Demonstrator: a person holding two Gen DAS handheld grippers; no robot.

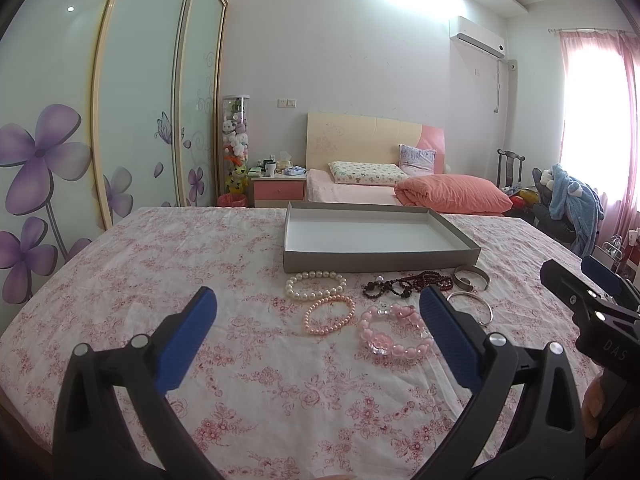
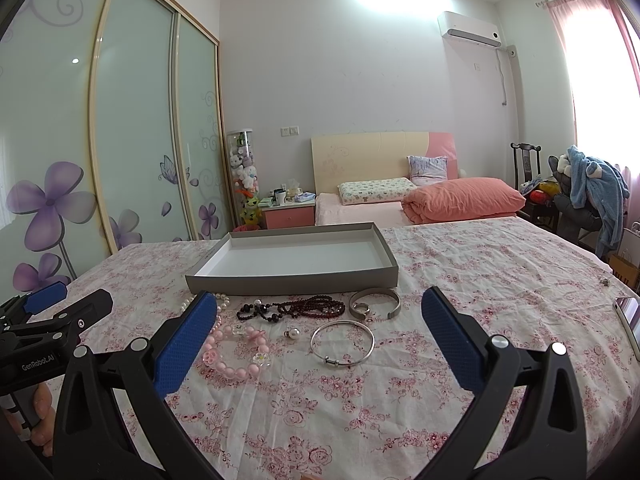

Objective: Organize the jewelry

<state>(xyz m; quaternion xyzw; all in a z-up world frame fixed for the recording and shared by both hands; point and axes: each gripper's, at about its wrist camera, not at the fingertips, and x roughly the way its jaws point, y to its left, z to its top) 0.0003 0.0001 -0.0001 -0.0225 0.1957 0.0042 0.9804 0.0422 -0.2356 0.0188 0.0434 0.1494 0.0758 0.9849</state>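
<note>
A shallow grey box with a white inside stands empty on the floral tablecloth. In front of it lie a white pearl bracelet, a small pink pearl bracelet, a chunky pink bead bracelet, a dark red bead string, a wide silver cuff, a thin silver bangle and a loose pearl earring. My left gripper is open and empty, near the jewelry. My right gripper is open and empty, just short of the bangle.
The table is covered by a pink floral cloth. A phone lies at its right edge, and a small metal item lies near it. A bed, a nightstand and a chair with clothes stand behind.
</note>
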